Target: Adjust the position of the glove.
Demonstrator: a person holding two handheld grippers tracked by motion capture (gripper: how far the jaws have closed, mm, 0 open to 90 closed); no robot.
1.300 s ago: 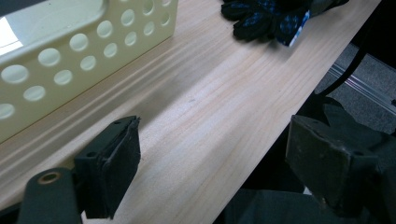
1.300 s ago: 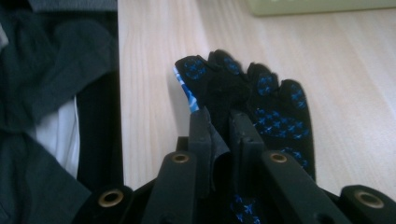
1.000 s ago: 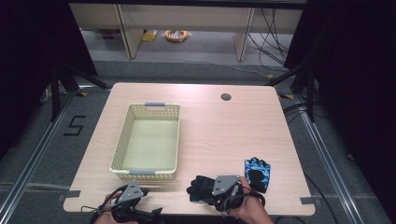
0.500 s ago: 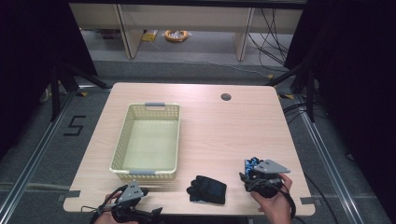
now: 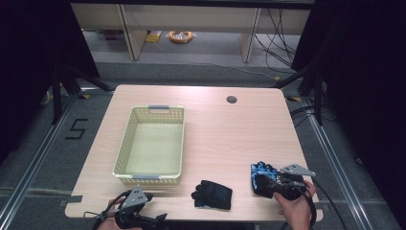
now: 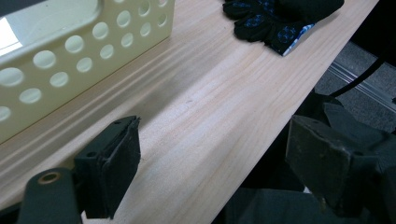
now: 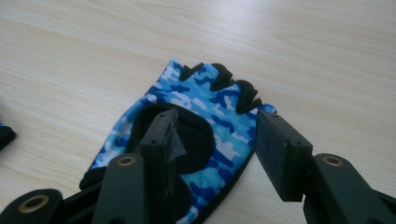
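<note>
Pale wood-grain worktop [image 5: 225, 129], rounded corners, a dark round hole [image 5: 231, 99] being shown near its far edge.

Cream plastic basket [image 5: 151, 144], perforated walls, grey handles at both short ends, being displayed on the worktop's left half with nothing seen inside; its holed wall is being shown close by in the left gripper view [image 6: 84, 42].

Black glove [image 5: 212, 194], being shown lying flat near the worktop's front edge, between the basket and the right tongs, apart from both; in the left gripper view it is being seen at the top [image 6: 273, 21], blue-dotted on its fingers.

Blue camouflage fingerless glove [image 5: 261, 173], black trim, being shown flat on the worktop near the front right corner; in the right gripper view [image 7: 219, 126] its short finger ends are being pointed away from the camera.

Right tongs [image 5: 270, 184], being held by a hand [image 5: 297, 211] directly over the camouflage glove, jaws apart; in the right gripper view [image 7: 215, 144] one jaw is being seen over the glove's black palm patch, the other just past its edge. Contact cannot be told.

Left tongs [image 5: 143, 221], being held at the front edge below the basket, jaws spread wide [image 6: 210, 168] over bare wood and the worktop's edge, nothing between them.
</note>
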